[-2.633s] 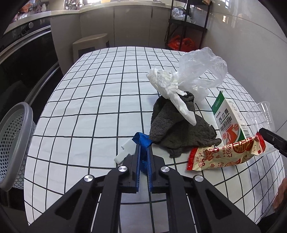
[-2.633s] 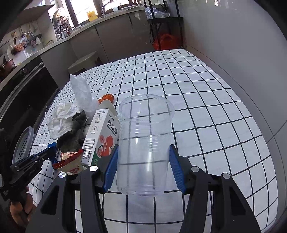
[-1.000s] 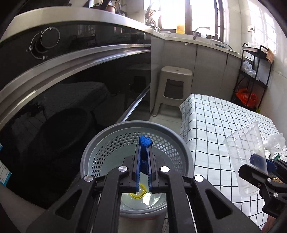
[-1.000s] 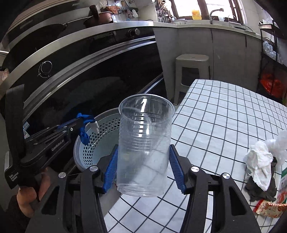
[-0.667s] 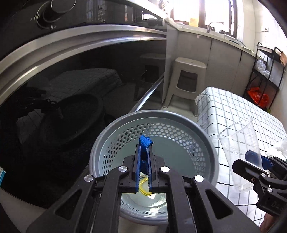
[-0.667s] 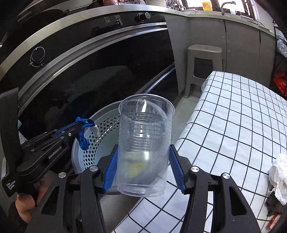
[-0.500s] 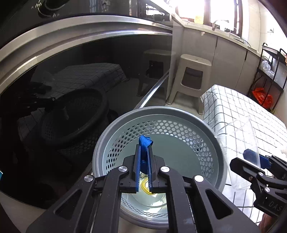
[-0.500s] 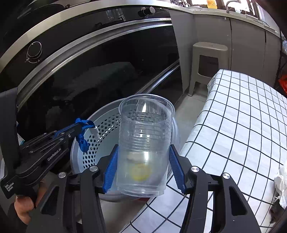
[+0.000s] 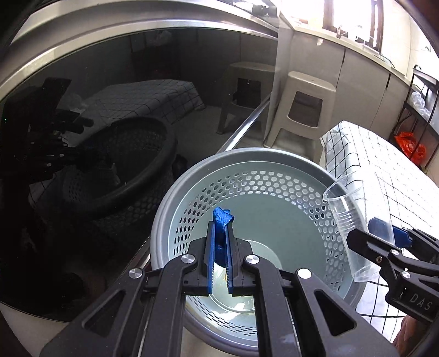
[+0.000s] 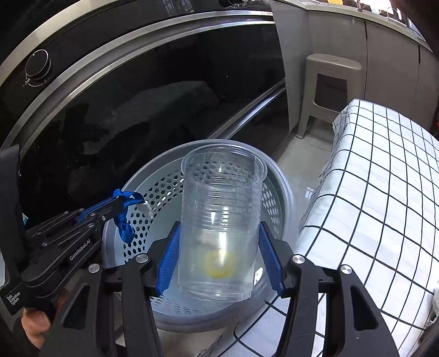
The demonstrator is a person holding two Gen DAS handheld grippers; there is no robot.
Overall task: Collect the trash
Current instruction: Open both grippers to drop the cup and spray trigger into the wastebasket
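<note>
Your left gripper (image 9: 219, 263) pinches a blue strap (image 9: 221, 219) over the perforated grey basket (image 9: 274, 192), which holds something yellow (image 10: 219, 265) at its bottom, while your right gripper (image 10: 219, 263) clamps the empty clear plastic cup (image 10: 222, 219) above its rim.

Light source: daylight floods in from the bright kitchen window (image 9: 354, 16) at my upper right, blown out to white.
Glare: my black glass oven door (image 9: 109, 115) mirrors the room dimly.
Highlights: sheen on my clear ribbed plastic cup (image 10: 222, 219).
Distortion: strong fisheye curve, black corners.
Focus: mostly sharp; beyond the window, detail is lost.
</note>
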